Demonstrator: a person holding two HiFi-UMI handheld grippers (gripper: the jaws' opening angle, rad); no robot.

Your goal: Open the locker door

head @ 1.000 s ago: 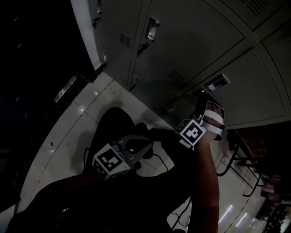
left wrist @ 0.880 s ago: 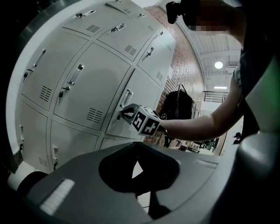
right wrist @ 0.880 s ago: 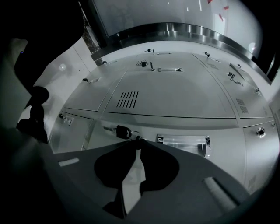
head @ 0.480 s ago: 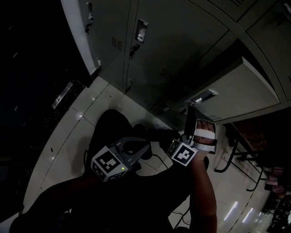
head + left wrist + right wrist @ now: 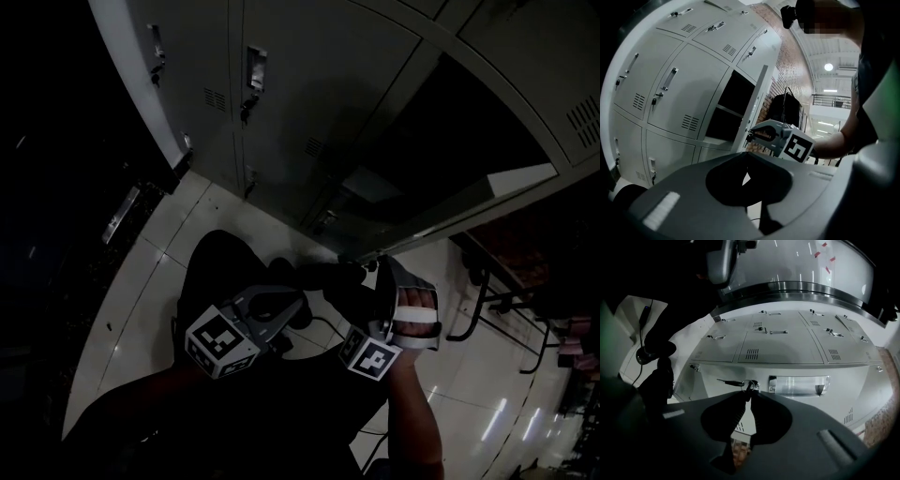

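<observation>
Locker door (image 5: pixel 511 181), 1: stood swung well out at right of centre in the head view, dark compartment (image 5: pixel 441 122) exposed; opening judged all but done, only release left.
Right tool (image 5: pixel 749 390): pinched on the key ring (image 5: pixel 751 384) at the door's lock.
Left tool (image 5: pixel 746 155): jaws together, empty.

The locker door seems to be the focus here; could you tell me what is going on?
A person holding a gripper in each hand is opening a locker. The right gripper is shut on the key ring hanging at the lock of the locker door, beside its metal handle. The door stands well open, showing the dark compartment behind it. The left gripper is shut on nothing and held low, away from the lockers.
</observation>
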